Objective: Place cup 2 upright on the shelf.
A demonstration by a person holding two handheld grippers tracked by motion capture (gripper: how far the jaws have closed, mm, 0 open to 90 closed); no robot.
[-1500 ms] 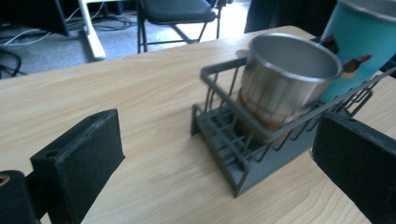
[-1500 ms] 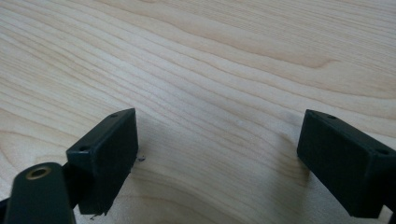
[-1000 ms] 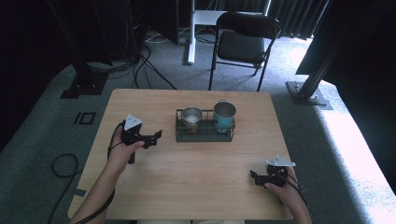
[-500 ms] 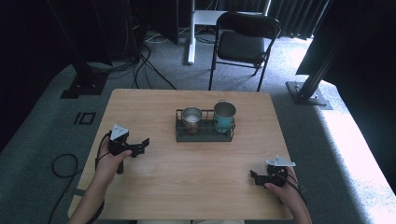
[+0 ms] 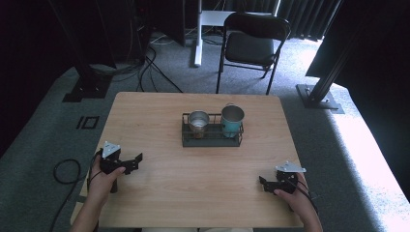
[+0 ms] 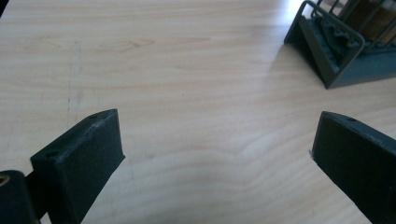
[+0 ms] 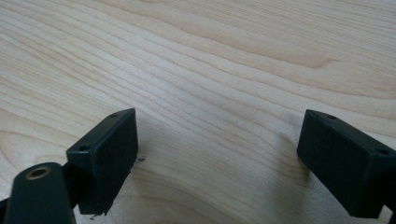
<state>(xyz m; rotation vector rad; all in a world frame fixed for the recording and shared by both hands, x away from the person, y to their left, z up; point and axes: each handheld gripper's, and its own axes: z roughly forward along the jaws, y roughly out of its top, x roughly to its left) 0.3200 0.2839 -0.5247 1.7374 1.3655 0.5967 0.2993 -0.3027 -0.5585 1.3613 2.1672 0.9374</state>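
High view: wooden table [image 5: 159,116] w/ a black wire rack [image 5: 211,138] near the middle, toward the far side; in it a steel cup [image 5: 198,121] on the left and a teal cup [image 5: 232,119] on the right, side by side. Left gripper [image 5: 135,162] sits near the table's left edge, right gripper [image 5: 263,184] near the front right corner, both well apart from the rack, both empty. Folding chair [image 5: 256,43] behind the table. Left gripper view: jaws wide apart, nothing between, bare wood below; rack corner [image 6: 334,44] at upper right. Right gripper view: jaws wide apart too, over bare wood, holding nothing.
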